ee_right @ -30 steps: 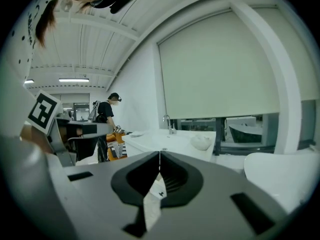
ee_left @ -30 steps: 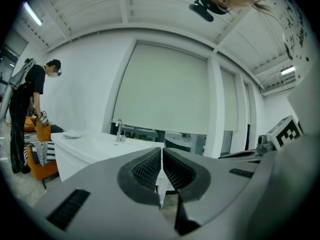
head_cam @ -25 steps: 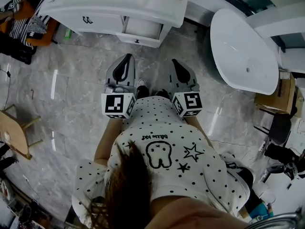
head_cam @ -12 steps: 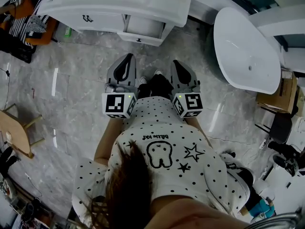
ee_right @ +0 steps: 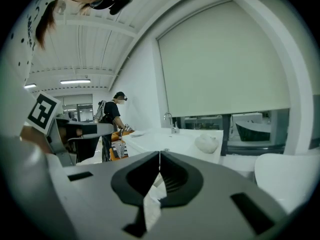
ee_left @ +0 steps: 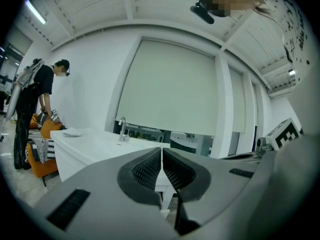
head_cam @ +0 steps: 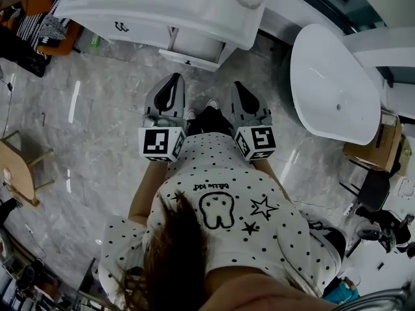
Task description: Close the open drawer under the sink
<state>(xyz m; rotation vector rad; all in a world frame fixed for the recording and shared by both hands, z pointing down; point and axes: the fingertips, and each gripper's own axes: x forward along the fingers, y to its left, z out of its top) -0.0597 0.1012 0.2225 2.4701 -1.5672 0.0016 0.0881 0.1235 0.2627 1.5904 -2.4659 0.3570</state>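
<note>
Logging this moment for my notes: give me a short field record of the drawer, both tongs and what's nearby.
drawer: open, pulled out under the sink
left tongs: shut, empty, short of the drawer
right tongs: shut, empty, short of the drawer
contact: none
nearby: tub, right of the sink

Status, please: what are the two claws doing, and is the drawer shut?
Left gripper shut, empty. Right gripper shut, empty. Drawer open, ahead, untouched. Nothing seen in the way.
</note>
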